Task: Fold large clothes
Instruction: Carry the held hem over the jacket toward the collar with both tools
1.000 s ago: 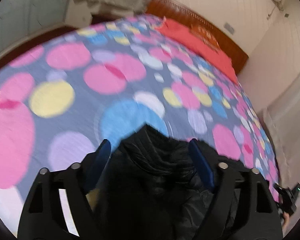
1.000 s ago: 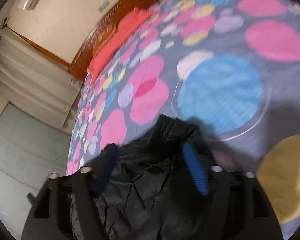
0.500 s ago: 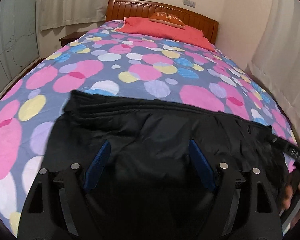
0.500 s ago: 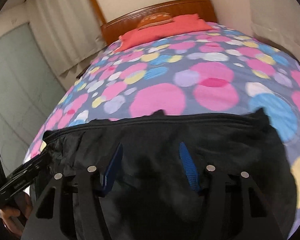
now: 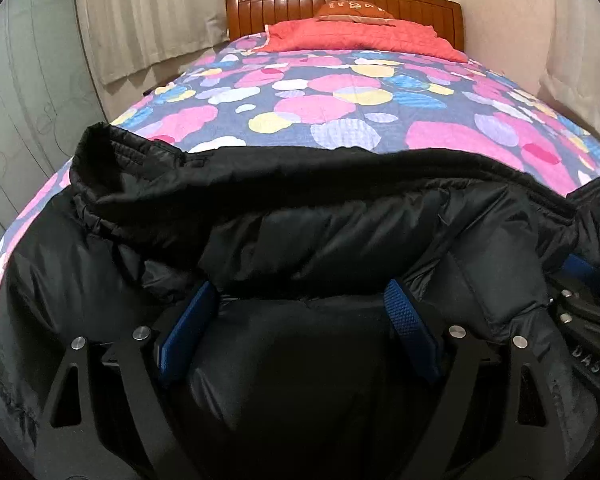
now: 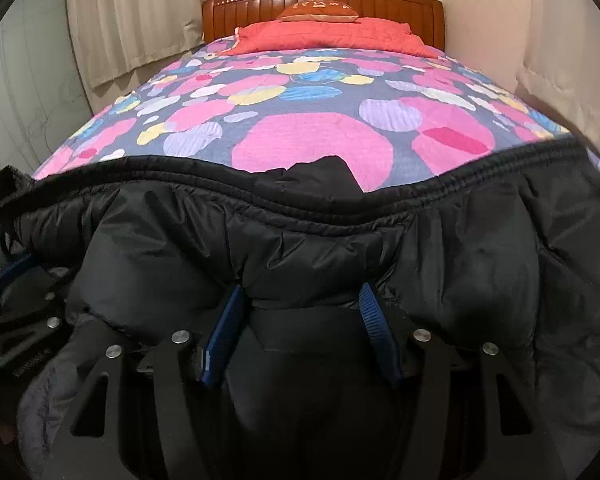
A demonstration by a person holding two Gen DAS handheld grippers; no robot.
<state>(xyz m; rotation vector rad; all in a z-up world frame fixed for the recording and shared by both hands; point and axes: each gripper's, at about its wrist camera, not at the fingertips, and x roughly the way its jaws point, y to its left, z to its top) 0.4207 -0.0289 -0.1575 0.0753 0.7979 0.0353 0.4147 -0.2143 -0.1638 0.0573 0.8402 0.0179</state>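
- Ahead of both my claws stretches a bed with a polka-dot bedspread [image 5: 340, 108], a red pillow [image 5: 360, 36] and a wooden headboard [image 5: 260, 8] at the far end, curtains [image 5: 140, 20] along the left wall.
- Across the near end of that spread lies the black puffer jacket [image 5: 340, 232], its long axis running side to side, crosswise to the way my claws point.
- Its ribbed hem [image 6: 300, 204] forms the far edge, so any fold has to carry padded cloth forward, toward the headboard.
- My left gripper [image 5: 304, 304] has its blue pads [image 5: 192, 328] set wide apart with jacket bulging between them; I cannot tell whether they actually pinch the cloth.
- My right gripper [image 6: 300, 312] looks the same: pads spread, fabric bunched in the gap, grip unclear.
- Each claw sits mid-width on its own half, left nearer the upturned corner [image 5: 100, 148], right nearer the small black flap [image 6: 320, 176] poking past the hem.
- Only the left view shows that curled corner clearly; only the right view shows the flap and the hem's stitched ridges.
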